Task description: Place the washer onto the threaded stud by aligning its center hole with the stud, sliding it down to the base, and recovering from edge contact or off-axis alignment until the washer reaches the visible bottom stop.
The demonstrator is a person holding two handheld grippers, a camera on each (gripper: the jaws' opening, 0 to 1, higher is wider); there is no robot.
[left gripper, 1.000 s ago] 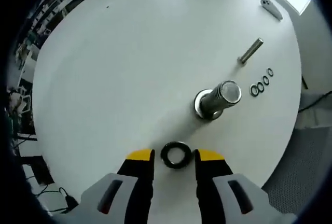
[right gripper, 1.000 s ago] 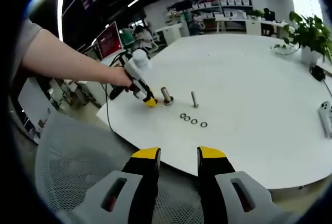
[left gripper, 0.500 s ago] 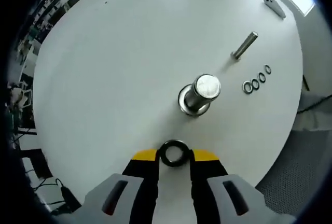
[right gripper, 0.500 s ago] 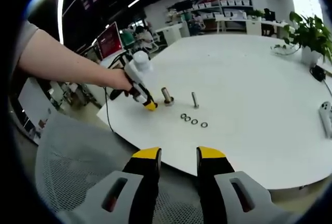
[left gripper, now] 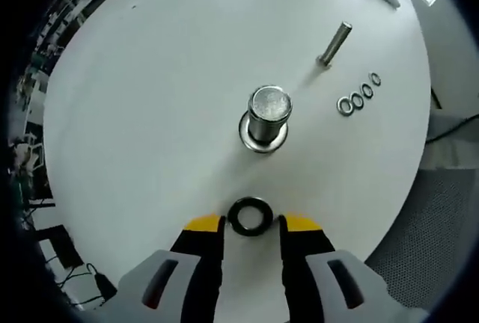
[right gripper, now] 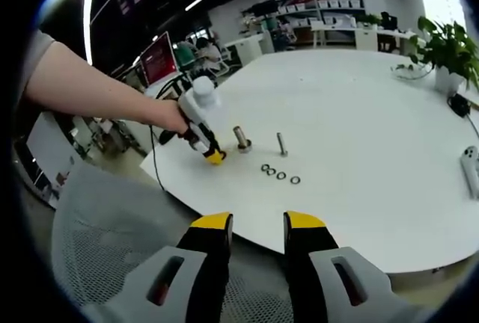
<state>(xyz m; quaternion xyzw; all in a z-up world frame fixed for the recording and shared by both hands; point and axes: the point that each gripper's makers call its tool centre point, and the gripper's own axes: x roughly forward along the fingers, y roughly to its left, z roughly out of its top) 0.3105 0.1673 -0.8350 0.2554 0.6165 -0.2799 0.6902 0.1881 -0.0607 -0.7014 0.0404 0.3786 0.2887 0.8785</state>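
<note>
A black washer (left gripper: 251,216) lies flat on the white table (left gripper: 142,99) between the yellow tips of my left gripper (left gripper: 251,223), which is open, with thin strips of table showing on both sides. The steel stud (left gripper: 268,114) stands upright on its round base a short way beyond it, seen almost end-on. In the right gripper view, a person's hand holds the left gripper (right gripper: 215,158) pointing down just left of the stud (right gripper: 240,138). My right gripper (right gripper: 257,222) hangs open and empty off the table's near edge.
A loose bolt (left gripper: 334,43) lies beyond the stud, with three small washers (left gripper: 357,96) in a row to its right. A grey mesh chair (right gripper: 112,248) is under the right gripper. A potted plant (right gripper: 449,54) and cables sit at the table's far right.
Half a second ago the left jaws drew in towards the washer; they stand wider again now. The left view has swung so the stud shows from above. The right gripper is still.
</note>
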